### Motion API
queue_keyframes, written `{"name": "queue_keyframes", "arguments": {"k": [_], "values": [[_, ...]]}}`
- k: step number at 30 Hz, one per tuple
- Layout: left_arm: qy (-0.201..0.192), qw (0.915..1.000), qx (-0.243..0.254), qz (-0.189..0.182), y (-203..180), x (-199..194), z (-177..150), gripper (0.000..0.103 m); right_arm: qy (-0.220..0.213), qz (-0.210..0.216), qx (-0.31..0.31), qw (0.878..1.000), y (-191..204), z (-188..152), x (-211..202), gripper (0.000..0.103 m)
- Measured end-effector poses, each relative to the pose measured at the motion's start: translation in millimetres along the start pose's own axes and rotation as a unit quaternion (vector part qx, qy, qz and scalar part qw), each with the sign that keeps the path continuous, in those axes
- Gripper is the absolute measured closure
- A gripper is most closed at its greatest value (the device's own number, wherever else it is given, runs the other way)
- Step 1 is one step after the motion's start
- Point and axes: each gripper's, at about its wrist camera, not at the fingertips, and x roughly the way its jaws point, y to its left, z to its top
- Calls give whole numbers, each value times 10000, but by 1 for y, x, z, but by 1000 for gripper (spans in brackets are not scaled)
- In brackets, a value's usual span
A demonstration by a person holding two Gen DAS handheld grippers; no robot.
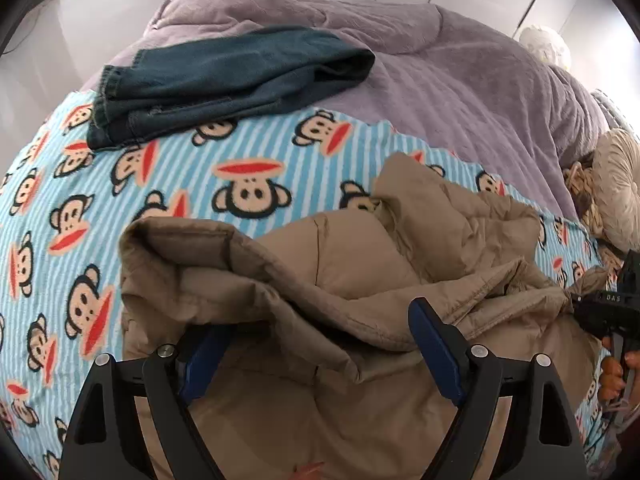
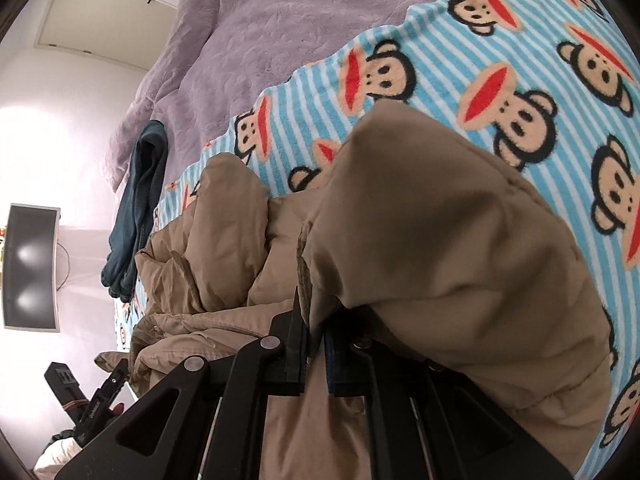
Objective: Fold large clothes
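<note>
Left gripper (image 1: pixel 316 344) stands wide apart, blue pads (image 1: pixel 434 344) splayed to either side of a raised fold of the tan puffer jacket (image 1: pixel 340 276); the fabric lies between them, neither pad pressing on it. Right gripper (image 2: pixel 314 344) is clamped tight, jaws nearly together, a thin edge of the jacket (image 2: pixel 440 240) pinched in the slot and a big puffed panel ballooning up toward 1 o'clock of the fingers. From the left wrist view that right gripper (image 1: pixel 576 300) peeks in at 3 o'clock, black body biting the jacket's far corner, fingers of the person's hand (image 1: pixel 616 372) curled around the handle below it. Jacket sits crumpled on the blue striped monkey blanket (image 1: pixel 248 184), filling the lower middle of the left view, one flap doubled back toward 10 o'clock. Up at 11 o'clock lie folded dark jeans (image 1: pixel 224 80), half on the blanket, half on the lilac bedspread (image 1: pixel 460 80), well apart from the jacket. In the right wrist view those jeans (image 2: pixel 140 208) hang at 9 o'clock along the bed's edge, the bedspread (image 2: pixel 260 40) running up to 12, and a dark screen (image 2: pixel 30 268) stands on the wall beyond
</note>
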Motion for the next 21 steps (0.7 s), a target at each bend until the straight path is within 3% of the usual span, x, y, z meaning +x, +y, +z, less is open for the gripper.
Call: {"name": "queue_keyframes", "arguments": {"k": [7,9,10,11,12,14,15,16,17,19,21], "values": [[-583,9974,29,418,2,-27,7,15,8,-150,-73,9999,1,4,3,93],[-768,9956,193,494,4,-43,4,15,-116,-317,-392,9987,14,1,-10,83],[-819,9949,269,527,4,-49,3,15,-220,-389,-589,9973,20,-1,-19,65],[-824,9947,404,465,4,-53,2,16,-359,-451,-796,9952,26,-4,-31,41],[-762,9951,531,336,3,-55,1,18,-483,-476,-941,9933,30,-7,-41,36],[-561,9952,782,157,-3,-52,-2,39,-556,-395,-1133,9912,35,-17,-57,41],[-433,9943,962,120,-8,-45,-5,41,-519,-359,-1199,9908,35,-24,-60,47],[-374,9923,1173,155,-14,-38,-9,44,-485,-363,-1252,9903,34,-29,-61,67],[-337,9902,1337,233,-19,-30,-12,45,-424,-431,-1317,9894,33,-34,-60,81],[-337,9834,1689,577,-27,-8,-15,45,-336,-815,-1471,9852,25,-40,-50,82],[-375,9812,1676,880,-22,14,-12,45,-385,-1198,-1444,9815,8,-34,-40,83]]}}
